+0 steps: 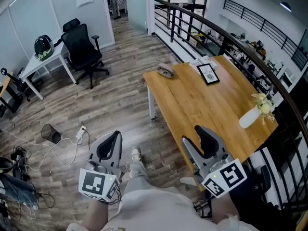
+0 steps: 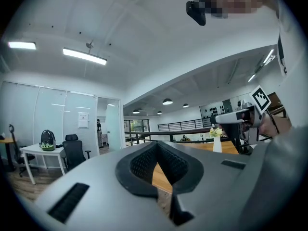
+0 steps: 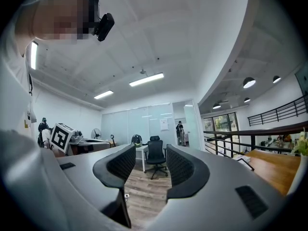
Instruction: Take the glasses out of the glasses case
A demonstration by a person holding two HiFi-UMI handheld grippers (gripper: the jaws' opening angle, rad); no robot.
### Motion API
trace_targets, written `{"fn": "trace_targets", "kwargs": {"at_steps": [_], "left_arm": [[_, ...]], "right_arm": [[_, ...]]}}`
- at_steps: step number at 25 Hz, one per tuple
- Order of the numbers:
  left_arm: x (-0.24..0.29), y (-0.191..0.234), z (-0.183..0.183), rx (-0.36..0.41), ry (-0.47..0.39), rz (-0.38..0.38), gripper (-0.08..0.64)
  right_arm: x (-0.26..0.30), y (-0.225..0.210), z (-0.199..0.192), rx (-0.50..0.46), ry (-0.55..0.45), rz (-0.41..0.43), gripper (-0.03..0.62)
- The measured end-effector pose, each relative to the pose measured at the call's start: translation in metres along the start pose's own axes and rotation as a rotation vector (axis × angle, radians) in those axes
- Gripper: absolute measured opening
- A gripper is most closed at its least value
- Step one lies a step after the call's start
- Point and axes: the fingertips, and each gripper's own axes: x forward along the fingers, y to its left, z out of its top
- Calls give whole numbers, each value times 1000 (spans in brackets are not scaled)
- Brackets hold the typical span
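A brownish glasses case (image 1: 166, 71) lies shut at the far left corner of the wooden table (image 1: 207, 105); no glasses show. My left gripper (image 1: 109, 147) hangs over the floor, well short of the table, with its jaws shut and nothing between them (image 2: 156, 147). Over the table's near edge my right gripper (image 1: 198, 143) is held open and empty, and its pads (image 3: 180, 165) stand apart with the room showing in the gap. Both grippers are far from the case.
On the table are a black-framed picture (image 1: 208, 74), papers (image 1: 201, 61) and a white vase with flowers (image 1: 254, 112). A black railing (image 1: 231, 42) runs behind it. An office chair (image 1: 83, 49), a white desk (image 1: 41, 64), a bin (image 1: 50, 133) and cables stand on the floor at left.
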Motion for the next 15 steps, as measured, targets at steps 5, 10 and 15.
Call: {"fn": "trace_targets", "kwargs": {"at_steps": [5, 10, 15], "left_arm": [[35, 40, -17, 5, 13, 3, 15], [94, 99, -32, 6, 42, -10, 15], [187, 162, -40, -3, 45, -61, 15]], "right_arm": [[48, -17, -16, 11, 12, -14, 221], [128, -47, -25, 33, 34, -23, 219], [223, -94, -23, 43, 56, -65, 219]]}}
